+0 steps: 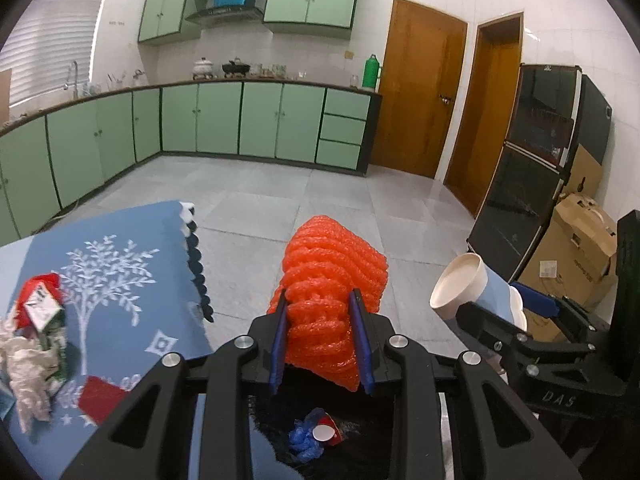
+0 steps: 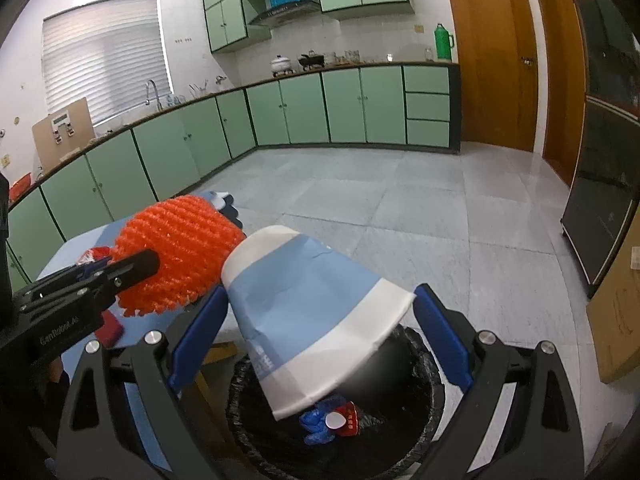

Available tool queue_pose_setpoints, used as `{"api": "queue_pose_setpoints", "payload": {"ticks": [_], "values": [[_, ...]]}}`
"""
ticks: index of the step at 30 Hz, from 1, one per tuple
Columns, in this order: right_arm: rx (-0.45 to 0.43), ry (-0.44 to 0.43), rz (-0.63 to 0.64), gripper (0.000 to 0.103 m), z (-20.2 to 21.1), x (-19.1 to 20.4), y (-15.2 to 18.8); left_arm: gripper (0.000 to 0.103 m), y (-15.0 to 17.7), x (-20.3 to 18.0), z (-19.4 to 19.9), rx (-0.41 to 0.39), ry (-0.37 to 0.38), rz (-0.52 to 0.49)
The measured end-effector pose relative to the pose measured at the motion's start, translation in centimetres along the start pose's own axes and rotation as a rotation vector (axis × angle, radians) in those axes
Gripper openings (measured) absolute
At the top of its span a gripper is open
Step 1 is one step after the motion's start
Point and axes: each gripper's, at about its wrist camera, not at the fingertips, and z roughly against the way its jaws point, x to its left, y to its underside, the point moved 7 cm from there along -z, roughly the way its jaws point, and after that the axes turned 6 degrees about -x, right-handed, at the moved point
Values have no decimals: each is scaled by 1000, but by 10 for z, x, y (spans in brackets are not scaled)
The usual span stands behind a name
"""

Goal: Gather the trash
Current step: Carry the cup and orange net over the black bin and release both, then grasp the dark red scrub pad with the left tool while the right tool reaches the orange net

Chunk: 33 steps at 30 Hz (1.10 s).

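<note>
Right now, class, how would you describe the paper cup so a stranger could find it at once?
Find the black-lined trash bin beside the blue-clothed table. Above its opening, the right gripper pinches a paper cup lying on its side. Unlike the orange foam netting beside it, it is smooth, banded light blue and white.

A table under a blue cloth (image 1: 120, 280) printed with a white tree carries the leftover trash. On the cloth, near its left edge, lies a red and green carton (image 1: 40, 304), touching a crumpled white wad (image 1: 24, 368) just beside it. A flat red piece (image 1: 102, 400) lies apart from them, nearer the camera. The cloth's scalloped dark trim (image 1: 198, 268) hangs over the table edge. Beside the table, on the pale tiled floor (image 2: 360, 200), stands a bin (image 2: 420, 344) lined with a black bag, and cardboard boxes (image 1: 576, 256) sit on the floor by the wall.
</note>
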Motion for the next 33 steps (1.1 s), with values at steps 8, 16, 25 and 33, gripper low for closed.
{"api": "queue_pose_setpoints", "payload": {"ticks": [8, 16, 25, 33], "values": [[42, 51, -5, 94, -23, -15, 14, 50, 1, -2, -21, 52, 8, 9], [43, 73, -34, 97, -20, -21, 22, 65, -4, 12, -4, 32, -32, 25], [6, -18, -14, 97, -2, 34, 8, 72, -4, 58, 63, -28, -160, 19], [-20, -131, 36, 97, 12, 110, 5, 73, 8, 115, 133, -64, -313, 45]]}}
